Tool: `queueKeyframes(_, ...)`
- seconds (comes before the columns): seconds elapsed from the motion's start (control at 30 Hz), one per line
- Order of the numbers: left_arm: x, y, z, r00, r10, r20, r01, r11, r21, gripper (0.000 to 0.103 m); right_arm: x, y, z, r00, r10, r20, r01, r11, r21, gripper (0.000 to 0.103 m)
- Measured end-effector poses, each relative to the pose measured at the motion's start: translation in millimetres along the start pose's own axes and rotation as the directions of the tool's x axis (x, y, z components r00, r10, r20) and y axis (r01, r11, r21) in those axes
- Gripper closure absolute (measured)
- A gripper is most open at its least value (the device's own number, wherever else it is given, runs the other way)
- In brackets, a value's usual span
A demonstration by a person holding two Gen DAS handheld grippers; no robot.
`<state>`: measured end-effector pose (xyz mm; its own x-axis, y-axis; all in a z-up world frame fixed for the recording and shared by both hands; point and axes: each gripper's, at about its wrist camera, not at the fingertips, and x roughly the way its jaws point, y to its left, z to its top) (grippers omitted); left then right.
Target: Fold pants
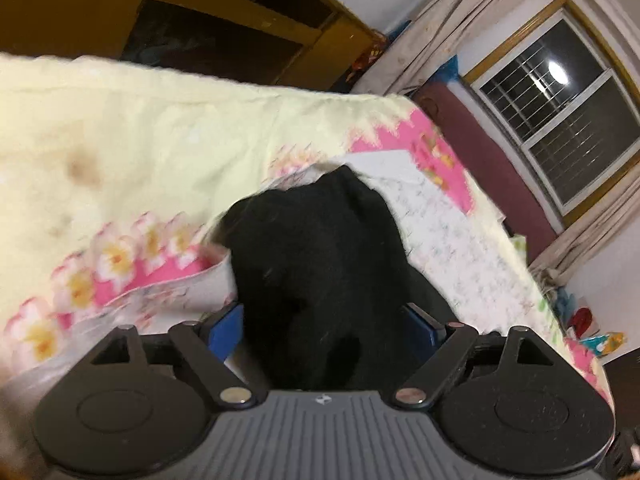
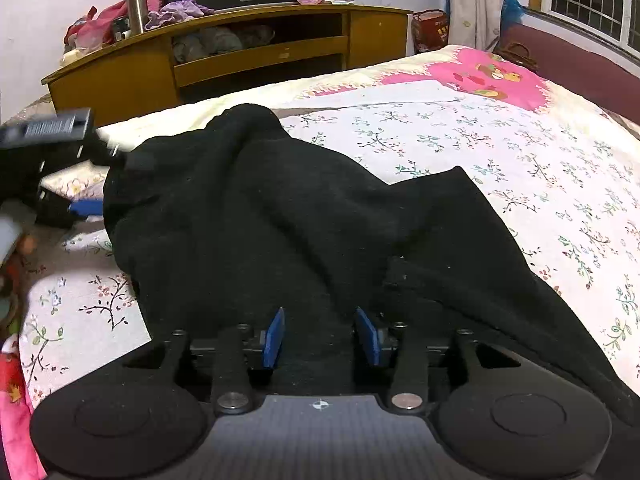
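Black pants lie rumpled on the flowered bed sheet. In the right wrist view my right gripper hovers low over their near part. It is open, its blue pads stand apart and cloth lies in the gap untouched by them. My left gripper reaches in at the pants' left edge. In the left wrist view the left gripper stands wide open, and a mound of the black pants fills the space between its blue pads. That view is blurred.
A yellow and pink quilt lies bunched beside the pants on the left. A wooden cabinet with clutter and a steel flask stands beyond the bed. A window and a dark red bench run along the right side.
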<state>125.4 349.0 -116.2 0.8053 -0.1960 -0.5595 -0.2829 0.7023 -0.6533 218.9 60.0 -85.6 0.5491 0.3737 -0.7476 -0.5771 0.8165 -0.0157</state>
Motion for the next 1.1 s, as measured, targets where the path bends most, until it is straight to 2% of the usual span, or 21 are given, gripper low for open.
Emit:
queueKeyframes(0.1, 16, 0, 1, 0.996, 0.027, -0.090, -0.026, 1.000, 0.004, 0.012, 0, 0, 0, 1.000, 0.005, -0.001, -0.005, 1.000, -0.001, 0.073)
queueKeyframes(0.17, 5, 4, -10, 0.995, -0.002, -0.102, 0.000, 1.000, -0.023, 0.012, 0, -1, 1, 1.000, 0.012, 0.001, -0.012, 1.000, 0.005, 0.072)
queueKeyframes(0.23, -3, 4, -20, 0.995, -0.024, -0.094, 0.020, 0.999, -0.045, 0.012, 0, -2, 0, 1.000, 0.019, 0.005, -0.019, 1.000, 0.009, 0.071)
queueKeyframes(0.33, 11, -2, -16, 0.997, -0.023, -0.070, 0.019, 0.998, -0.054, 0.011, 2, 0, -1, 1.000, 0.021, 0.008, -0.020, 1.000, -0.003, 0.068)
queueKeyframes(0.43, 34, 0, -1, 0.998, -0.022, -0.062, 0.013, 0.990, -0.144, 0.011, 1, 2, 1, 1.000, 0.022, 0.006, -0.022, 1.000, -0.005, 0.065)
queueKeyframes(0.57, 39, 9, 13, 0.998, -0.055, -0.041, 0.043, 0.963, -0.267, 0.012, 1, -2, -1, 0.999, 0.039, 0.012, -0.040, 0.999, 0.017, 0.065)
queueKeyframes(0.7, 47, -3, 6, 0.997, -0.058, -0.048, 0.047, 0.977, -0.209, 0.013, 2, -2, -3, 0.999, 0.045, 0.021, -0.046, 0.999, 0.014, 0.065)
queueKeyframes(0.73, 55, -3, 4, 0.996, -0.055, -0.064, 0.040, 0.976, -0.216, 0.015, 2, -3, -2, 0.999, 0.047, 0.022, -0.048, 0.999, 0.018, 0.065)
queueKeyframes(0.8, 62, -2, 3, 0.997, -0.036, -0.070, 0.020, 0.975, -0.220, 0.033, -1, -4, 0, 0.998, 0.054, 0.027, -0.055, 0.998, 0.035, 0.066)
queueKeyframes(0.83, 61, -3, 4, 0.998, -0.034, -0.058, 0.021, 0.978, -0.208, 0.036, -3, -4, 0, 0.998, 0.057, 0.030, -0.058, 0.998, 0.039, 0.068)
queueKeyframes(0.9, 56, -2, 5, 0.997, -0.066, -0.038, 0.056, 0.977, -0.208, 0.048, -12, -6, 0, 0.998, 0.056, 0.043, -0.058, 0.997, 0.046, 0.073)
queueKeyframes(1.1, 48, 1, 7, 0.990, -0.141, -0.002, 0.137, 0.966, -0.218, 0.061, -39, -13, -1, 0.992, 0.049, 0.112, -0.060, 0.993, 0.097, 0.073)
